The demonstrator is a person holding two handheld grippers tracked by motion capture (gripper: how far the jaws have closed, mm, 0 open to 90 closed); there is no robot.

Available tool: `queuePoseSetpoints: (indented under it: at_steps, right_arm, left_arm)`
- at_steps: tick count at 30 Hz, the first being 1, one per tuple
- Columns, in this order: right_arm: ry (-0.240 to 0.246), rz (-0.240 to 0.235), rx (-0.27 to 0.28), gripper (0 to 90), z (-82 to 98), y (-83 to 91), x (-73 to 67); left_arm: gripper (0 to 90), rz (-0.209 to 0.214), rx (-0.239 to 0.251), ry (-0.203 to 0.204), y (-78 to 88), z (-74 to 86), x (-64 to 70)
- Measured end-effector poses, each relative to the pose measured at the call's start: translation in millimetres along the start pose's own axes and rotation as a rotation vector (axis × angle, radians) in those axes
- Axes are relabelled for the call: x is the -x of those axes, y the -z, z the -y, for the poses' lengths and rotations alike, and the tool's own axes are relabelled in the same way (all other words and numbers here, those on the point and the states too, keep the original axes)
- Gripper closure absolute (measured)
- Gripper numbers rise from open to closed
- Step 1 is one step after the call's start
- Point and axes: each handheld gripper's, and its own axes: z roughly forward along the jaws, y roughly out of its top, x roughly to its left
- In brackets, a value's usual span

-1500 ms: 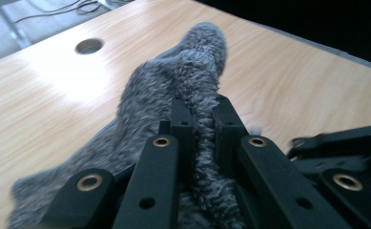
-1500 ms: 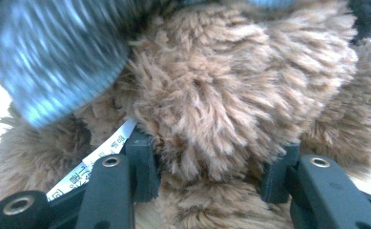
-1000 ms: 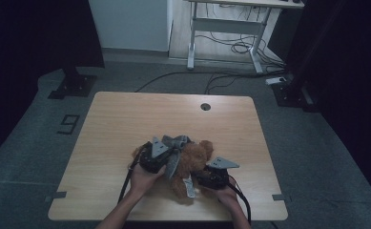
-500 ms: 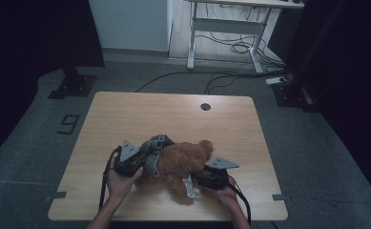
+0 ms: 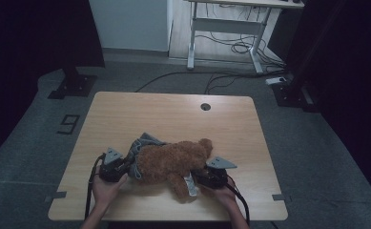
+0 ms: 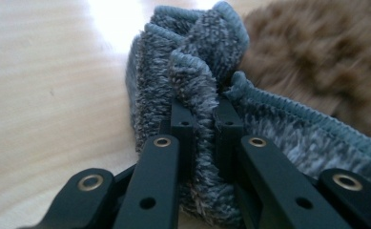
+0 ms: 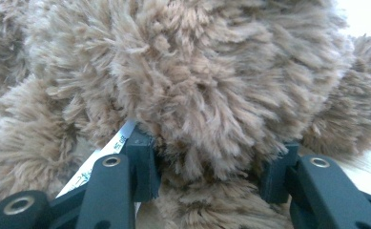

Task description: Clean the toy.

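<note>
1. Setting. A wooden table [image 5: 126,109] with a round cable port [image 5: 205,106] near its far edge stands on a grey floor; a desk frame [image 5: 221,28] and loose cables [image 5: 231,45] lie beyond it, and a dark stand base [image 5: 73,86] sits off the table's far-left corner. None of these is near the work; the near half of the table carries only the toy and the two grippers.
2. Object. A brown plush bear [image 5: 173,160] lies on its side across the near-middle of the table, head toward the right. A grey knitted garment [image 5: 140,145] is bunched around its left end.
3. Left gripper [image 5: 114,167]. Seen in the high view at the bear's left end, held by the person's left hand [image 5: 106,188]. In the left gripper view its jaws are clenched on a fold of the knitted garment [image 6: 197,95], the ribbed hem pinched between the pads, with brown fur just beyond to the right.
4. Right gripper [image 5: 207,176]. It sits at the bear's near-right side, in the right hand [image 5: 223,193]. In the right gripper view its jaws straddle a thick tuft of the bear's body [image 7: 197,105] and press into the fur on both sides; a white sewn-in label [image 7: 107,157] lies against the left jaw.
5. Obstruction. The bear's own bulk hides both sets of fingertips in the high view.
</note>
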Motion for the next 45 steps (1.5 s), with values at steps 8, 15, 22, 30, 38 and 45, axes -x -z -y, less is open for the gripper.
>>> queuePoseSetpoints:
  at_steps: [8, 15, 22, 30, 38, 45]
  right_arm:
    - [0.004, 0.109, 0.03, 51.8, -3.8, -11.1, 12.5]
    - [0.018, 0.103, 0.035, 51.6, -4.3, -10.4, 21.7]
    - [0.043, 0.078, 0.039, 47.5, -2.0, -6.5, 20.5]
    - [0.053, 0.077, 0.041, 44.7, -0.2, -4.7, 19.8]
    - [0.01, 0.067, -0.001, 25.4, 1.1, -1.1, 21.1]
    - [-0.035, 0.029, 0.038, 16.3, -2.1, 22.5, 22.7]
  left_arm:
    - [82.9, -0.023, -0.025, -0.009, -34.3, -29.6, 3.9]
    - [82.2, 0.015, 0.019, 0.013, -25.2, -54.4, -1.2]
    - [81.4, 0.069, 0.077, -0.021, -20.6, -95.6, 16.0]
    - [80.9, 0.129, -0.005, -0.023, -59.7, -98.7, 35.2]
    - [81.8, 0.108, 0.052, -0.081, -46.7, -61.6, 45.1]
    - [82.6, 0.112, 0.119, -0.088, -36.4, -36.2, 50.4]
